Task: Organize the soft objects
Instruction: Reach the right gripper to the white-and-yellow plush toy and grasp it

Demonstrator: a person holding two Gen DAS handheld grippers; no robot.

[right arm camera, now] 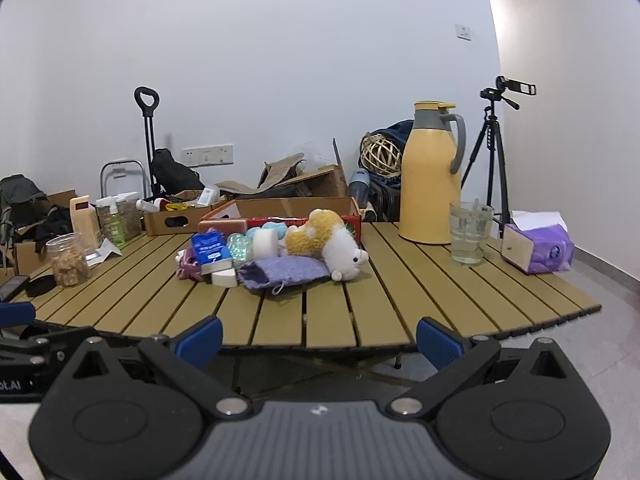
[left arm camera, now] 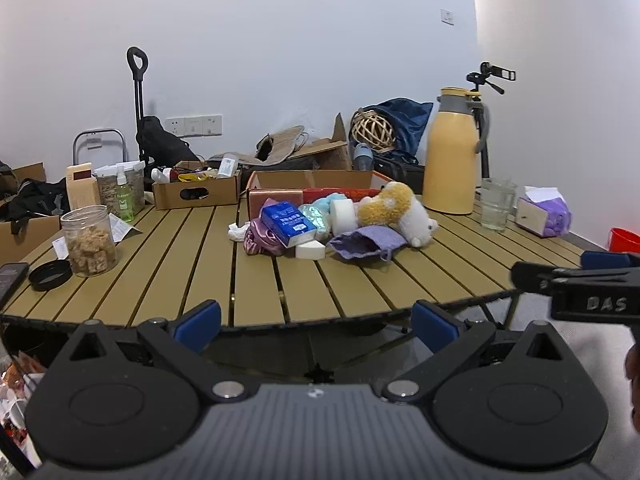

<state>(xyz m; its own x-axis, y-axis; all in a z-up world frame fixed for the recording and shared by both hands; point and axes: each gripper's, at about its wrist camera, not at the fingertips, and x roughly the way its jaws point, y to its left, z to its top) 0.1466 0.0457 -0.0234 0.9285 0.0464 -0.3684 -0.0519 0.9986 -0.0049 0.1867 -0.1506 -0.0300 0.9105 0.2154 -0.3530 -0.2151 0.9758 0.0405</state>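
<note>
Ahead of your wide-open left gripper (left arm camera: 316, 326) and right gripper (right arm camera: 318, 338), nothing blocks the heaped plush toy (right arm camera: 336, 242) and purple pouch (right arm camera: 280, 272).

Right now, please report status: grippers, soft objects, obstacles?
Left gripper, right gripper: jaws open, empty, short of table. White-and-yellow plush toy on purple knitted pouch, untouched. Path clear.

My left gripper (left arm camera: 316, 326) and right gripper (right arm camera: 318, 342): black linkage arms, blue finger pads (left arm camera: 198, 325), silver pivot screws, ribbed grey housing, round black side discs.
</note>
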